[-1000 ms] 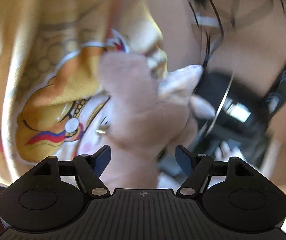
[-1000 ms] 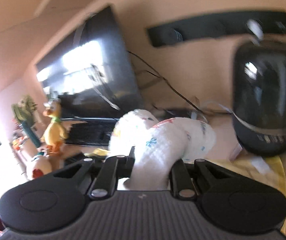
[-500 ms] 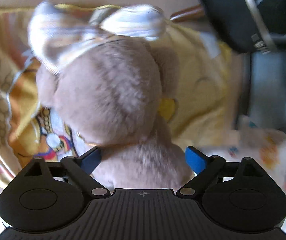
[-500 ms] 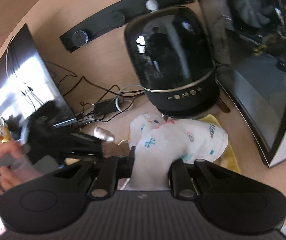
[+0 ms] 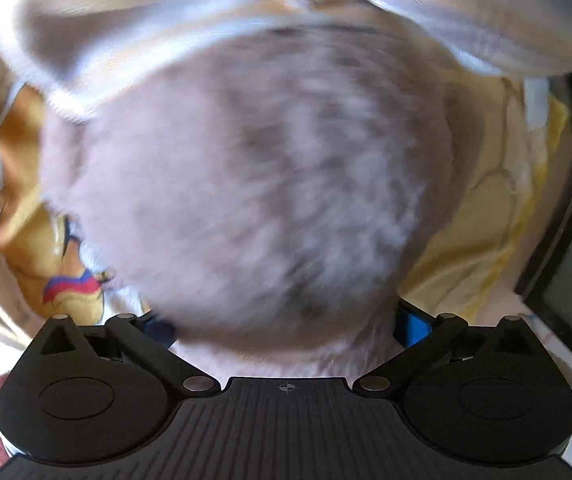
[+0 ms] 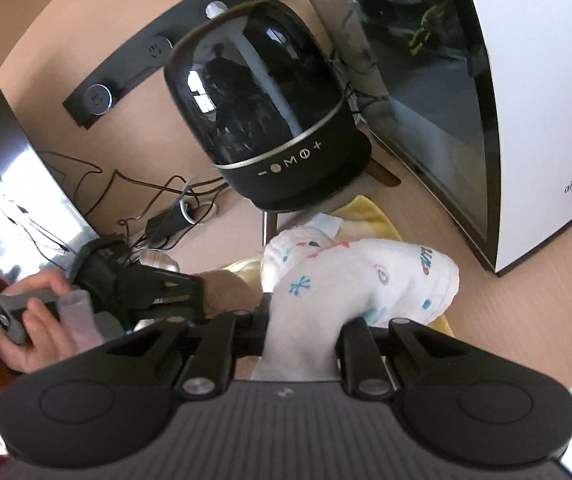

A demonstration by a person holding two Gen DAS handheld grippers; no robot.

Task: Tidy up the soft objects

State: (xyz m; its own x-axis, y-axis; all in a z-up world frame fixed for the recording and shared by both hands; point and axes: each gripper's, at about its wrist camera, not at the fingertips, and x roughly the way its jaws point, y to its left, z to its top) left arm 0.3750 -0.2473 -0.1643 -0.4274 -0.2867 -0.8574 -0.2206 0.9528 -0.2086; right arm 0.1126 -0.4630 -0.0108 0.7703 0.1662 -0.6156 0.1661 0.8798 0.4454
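A pinkish-beige plush toy [image 5: 253,184] with a satin bow [image 5: 133,32] fills the left wrist view, blurred by motion. It lies over a yellow printed cloth [image 5: 486,200]. My left gripper [image 5: 286,326] is spread wide and open, with the plush's lower body between its blue pads [image 5: 416,325]. My right gripper [image 6: 306,320] is shut on a white soft roll with colourful prints [image 6: 366,276], held above the yellow cloth [image 6: 370,216]. In the right wrist view the left gripper [image 6: 189,292] and the hand holding it [image 6: 37,320] sit at the left, against the plush [image 6: 227,290].
A black dome speaker [image 6: 269,112] stands just behind the yellow cloth. A white computer case with a glass side [image 6: 526,120] is at the right. A monitor [image 6: 13,184], tangled cables [image 6: 157,200] and a wall socket strip [image 6: 125,76] are at the left and back on the wooden desk [image 6: 486,320].
My left gripper has come down close over the yellow cloth with the plush, and its jaws have widened. My right gripper has swung right towards the speaker, still holding the white roll.
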